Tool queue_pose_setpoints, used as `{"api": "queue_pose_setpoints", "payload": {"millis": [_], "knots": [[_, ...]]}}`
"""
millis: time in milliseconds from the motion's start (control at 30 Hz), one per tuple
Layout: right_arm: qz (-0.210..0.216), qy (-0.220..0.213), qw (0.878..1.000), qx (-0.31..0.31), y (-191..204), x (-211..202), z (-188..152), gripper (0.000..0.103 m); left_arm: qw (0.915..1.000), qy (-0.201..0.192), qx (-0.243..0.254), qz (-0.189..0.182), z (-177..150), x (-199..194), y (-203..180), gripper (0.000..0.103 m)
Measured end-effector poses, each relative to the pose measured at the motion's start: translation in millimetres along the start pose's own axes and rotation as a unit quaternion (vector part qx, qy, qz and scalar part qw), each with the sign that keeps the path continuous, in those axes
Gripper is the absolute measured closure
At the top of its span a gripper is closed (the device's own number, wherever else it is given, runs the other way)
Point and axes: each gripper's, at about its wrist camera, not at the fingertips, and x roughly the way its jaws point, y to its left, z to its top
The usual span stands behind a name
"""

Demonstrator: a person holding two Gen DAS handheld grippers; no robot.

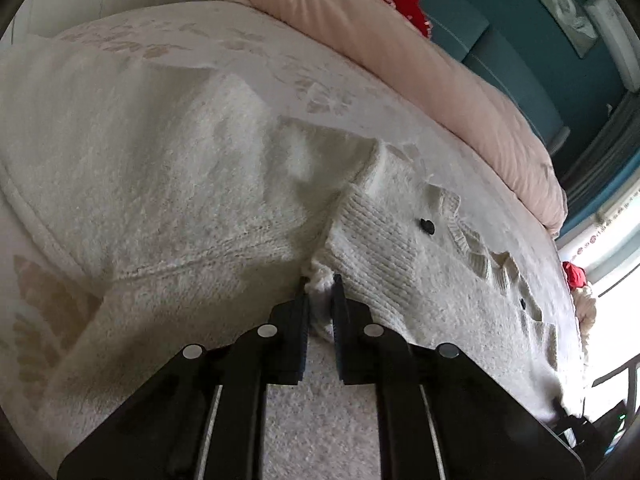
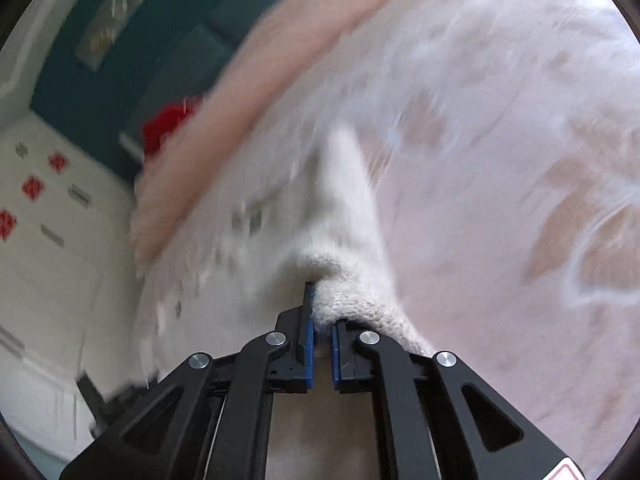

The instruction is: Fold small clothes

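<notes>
A white knit cardigan lies spread on the bed, buttons up. The left gripper has its jaws pinching a fuzzy edge near the ribbed band; the right gripper pinches another bunched edge of the knit, the view blurred. This looks like the grasp before a fold. Next, both should lift together and carry the held edge across the garment, keeping it taut.

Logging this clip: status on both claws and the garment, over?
Left claw shut on white knit sweater edge. Right claw shut on sweater fold. Sweater spread on bedspread. Nothing in the way.
</notes>
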Motion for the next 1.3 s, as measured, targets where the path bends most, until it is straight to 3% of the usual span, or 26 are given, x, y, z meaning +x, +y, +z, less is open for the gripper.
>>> {"api": "queue_pose_setpoints", "payload": {"millis": [33,133,233,300,367,433,567,633,667,733,767,800,867,933,1000,1067,1133,1200,1267,1300], "knots": [[-0.008,-0.009,1.000,0.002,-4.7,-2.8,2.0,0.098,1.0000,-0.004,0.009,-0.003,-2.2,0.2,1.1,0.092],[-0.034,0.045,0.998,-0.015,-18.3,16.3,-6.3,0.100,0.9995,-0.019,0.024,0.000,-7.6,1.6,0.1,0.091],[-0.054,0.059,0.996,-0.049,0.0,3.6,-6.3,0.094,0.9994,-0.026,0.024,-0.002,-8.0,1.3,-0.9,0.090],[-0.075,0.030,0.994,-0.067,12.6,-18.7,-12.7,0.092,0.9993,-0.031,0.018,-0.012,-10.1,2.5,1.5,0.090],[-0.095,-0.041,0.989,-0.103,35.0,-44.8,-17.1,0.087,0.9990,-0.036,0.010,-0.024,-12.5,1.9,6.0,0.090],[-0.096,-0.075,0.983,-0.141,58.9,-49.1,-15.5,0.085,0.9984,-0.042,0.003,-0.038,-14.7,1.3,10.4,0.090],[-0.068,-0.006,0.976,-0.206,100.2,20.0,2.6,0.086,0.9983,-0.048,0.016,-0.029,-16.2,1.4,4.7,0.089],[-0.084,0.026,0.968,-0.235,105.8,59.0,12.4,0.086,0.9982,-0.049,0.017,-0.030,-17.0,1.8,5.1,0.089],[-0.104,0.037,0.963,-0.246,103.7,79.8,18.2,0.087,0.9981,-0.050,0.016,-0.031,-17.2,2.2,5.6,0.089],[-0.155,0.031,0.957,-0.244,78.3,99.4,31.2,0.102,0.9978,-0.052,0.014,-0.038,-18.0,3.7,8.0,0.089],[-0.141,0.035,0.969,-0.200,55.0,102.4,45.9,0.103,0.9976,-0.053,0.013,-0.042,-18.5,4.5,9.9,0.087],[-0.123,0.029,0.981,-0.148,40.1,97.9,57.8,0.103,0.9975,-0.054,0.012,-0.044,-18.6,5.0,11.4,0.087],[-0.125,0.018,0.986,-0.109,35.5,85.0,70.5,0.103,0.9973,-0.056,0.013,-0.045,-18.9,5.2,12.0,0.087],[-0.093,0.014,0.988,-0.125,47.3,67.9,65.1,0.095,0.9971,-0.057,0.011,-0.048,-19.2,5.2,13.0,0.087],[-0.068,0.018,0.985,-0.157,53.4,53.3,49.1,0.096,0.9971,-0.057,0.011,-0.049,-19.5,4.9,13.0,0.087],[-0.115,0.038,0.975,-0.188,38.0,58.2,28.5,0.103,0.9972,-0.057,0.011,-0.049,-19.4,5.9,13.9,0.087],[-0.102,0.034,0.980,-0.165,30.9,44.7,24.2,0.103,0.9973,-0.055,0.012,-0.046,-19.1,5.4,13.2,0.087],[-0.088,0.009,0.982,-0.167,51.1,10.5,22.6,0.092,0.9975,-0.053,0.012,-0.044,-18.5,4.9,12.2,0.087],[-0.081,0.002,0.977,-0.196,61.4,-5.1,8.5,0.092,0.9976,-0.051,0.009,-0.046,-17.1,4.6,12.0,0.087],[-0.104,0.017,0.970,-0.217,60.0,0.0,-2.2,0.091,0.9975,-0.049,0.003,-0.051,-16.0,3.7,13.7,0.087]]}}
